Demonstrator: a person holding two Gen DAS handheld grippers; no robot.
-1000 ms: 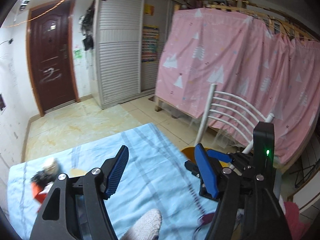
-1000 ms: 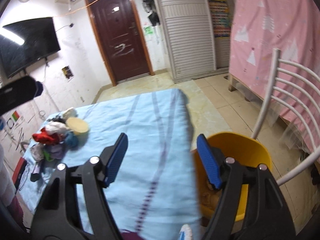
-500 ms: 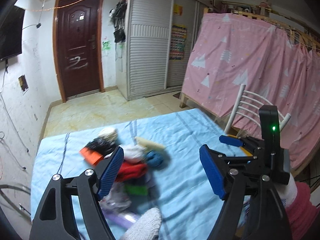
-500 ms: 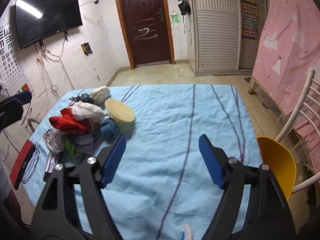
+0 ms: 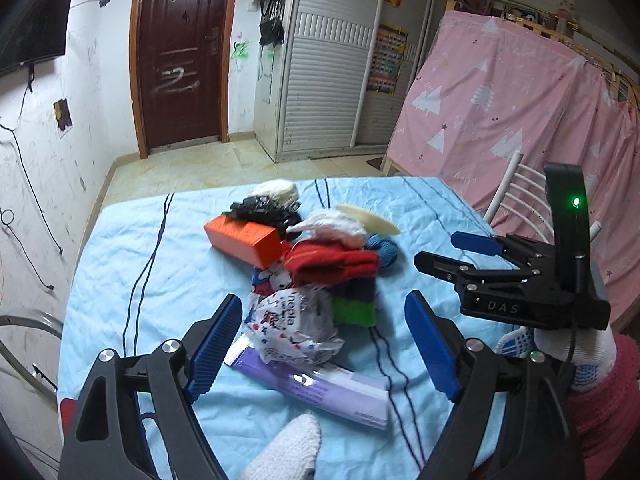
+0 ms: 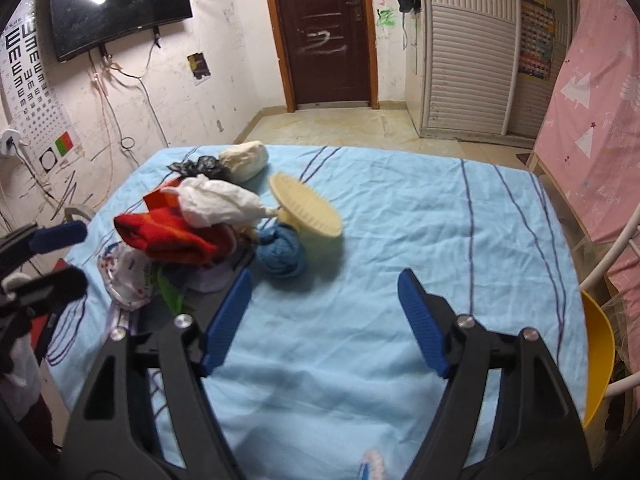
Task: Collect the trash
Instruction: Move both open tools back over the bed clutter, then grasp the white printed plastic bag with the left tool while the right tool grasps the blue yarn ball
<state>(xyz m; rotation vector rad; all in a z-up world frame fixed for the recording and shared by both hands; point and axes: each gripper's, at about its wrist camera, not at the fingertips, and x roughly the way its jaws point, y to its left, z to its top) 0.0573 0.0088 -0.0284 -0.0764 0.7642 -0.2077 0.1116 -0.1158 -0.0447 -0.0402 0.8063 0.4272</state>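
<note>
A heap of trash lies on the blue-clothed table (image 5: 160,280): an orange box (image 5: 244,240), a black bag (image 5: 260,210), a white crumpled bag (image 5: 332,226), a red cloth (image 5: 336,264), a blue ball (image 5: 382,250), a printed wrapper (image 5: 288,324) and a purple pack (image 5: 320,388). My left gripper (image 5: 324,300) hovers over the near side of the heap, its jaws opening, with the wrapper seen between them but untouched. My right gripper (image 6: 325,276) stands open over bare cloth, right of the blue ball (image 6: 280,256) and a cream disc (image 6: 308,208).
A yellow bin (image 6: 598,356) sits off the table's right edge beside a white chair (image 6: 624,248). A pink curtain (image 5: 500,112) hangs behind. The right gripper (image 5: 436,248), held by a gloved hand (image 5: 568,344), is to the right of the heap.
Both views have swung left, away from the chair and yellow bin, onto the trash heap. The left jaws stand wider, and the heap now lies right in front of them.
</note>
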